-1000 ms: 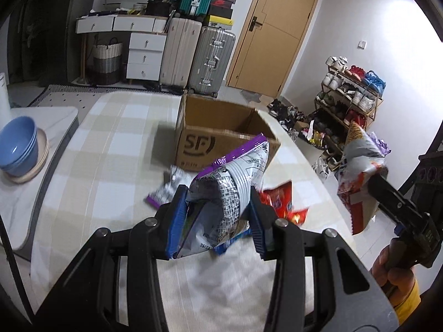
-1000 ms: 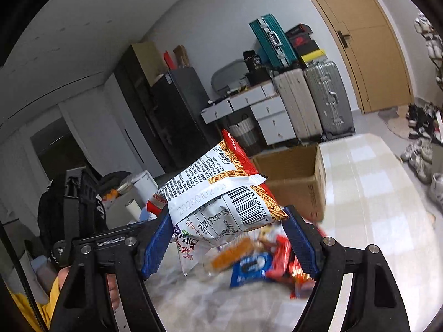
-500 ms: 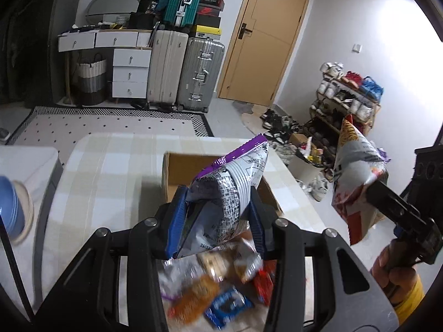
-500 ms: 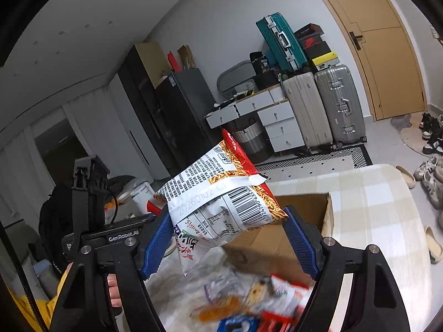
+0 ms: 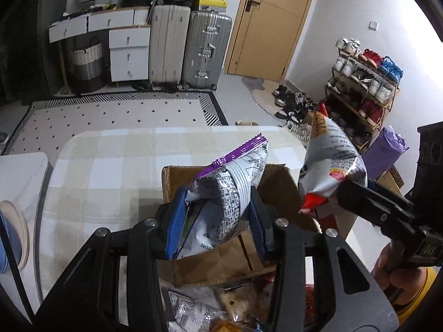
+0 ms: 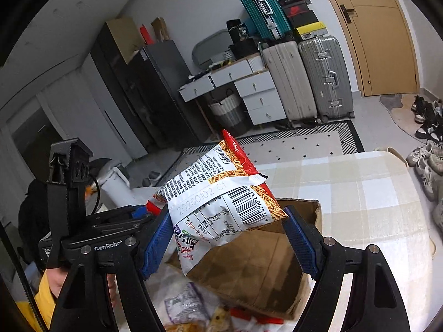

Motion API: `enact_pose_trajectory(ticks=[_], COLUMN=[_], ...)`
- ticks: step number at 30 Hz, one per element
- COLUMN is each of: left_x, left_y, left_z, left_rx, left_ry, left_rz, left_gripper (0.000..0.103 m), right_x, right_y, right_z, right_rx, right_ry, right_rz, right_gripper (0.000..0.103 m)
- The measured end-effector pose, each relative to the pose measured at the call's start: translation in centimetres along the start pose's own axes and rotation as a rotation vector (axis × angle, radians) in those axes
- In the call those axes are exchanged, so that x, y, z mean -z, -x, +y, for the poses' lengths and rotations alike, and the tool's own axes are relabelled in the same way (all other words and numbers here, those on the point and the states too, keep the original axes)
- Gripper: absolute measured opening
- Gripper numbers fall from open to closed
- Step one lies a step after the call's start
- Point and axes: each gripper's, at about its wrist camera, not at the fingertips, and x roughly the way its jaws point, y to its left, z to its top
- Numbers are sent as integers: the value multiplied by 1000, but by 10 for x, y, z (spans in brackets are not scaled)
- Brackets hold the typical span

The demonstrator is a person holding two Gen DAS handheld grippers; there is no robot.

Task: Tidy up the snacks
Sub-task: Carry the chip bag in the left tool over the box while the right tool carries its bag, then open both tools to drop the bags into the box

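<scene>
With each hand-held gripper clamped on a bag, the left (image 5: 216, 215) holding a purple-topped bag (image 5: 229, 182) and the right (image 6: 227, 238) a noodle bag (image 6: 221, 193), both hang over the empty-looking box (image 6: 254, 265), while more snacks (image 5: 210, 310) wait on the table (image 5: 110, 166).

left wrist: close, angled down over cardboard box (image 5: 221, 260) | right wrist: close, same box (image 6: 257, 271), probably from its right | shared: box, table (image 5: 110, 171)
</scene>
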Motion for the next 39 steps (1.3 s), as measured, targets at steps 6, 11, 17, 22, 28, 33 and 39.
enact_pose_trajectory(ticks=[6,11,17,22,28,33,39], left_x=[8,17,30,36,40,41,42], left_y=[-28,-47,-67,-80,-95,-94,-91], left_z=[9,15,21,23,29,32,33], left_rx=[3,-9,-30,-70,-86,-83,-76], left_ry=[-8,-13,-7,-18,-10,-5,-3], left_rz=[29,64,110,131,174,172,174], left_gripper=[39,39,40,42,43,44,46], right_x=[4,14,28,31,36,37,37], right_y=[-18,-30,-50,-63,-73,-72,-71], right_z=[-8,-16,-18,-22,-31,-27,-27], right_rx=[14,67,91,98,116,124,127], right_ry=[10,21,34,31,-4,28,19], right_rz=[27,42,115,154,196,186,196], right_gripper=[79,79,79,80,80,81,82])
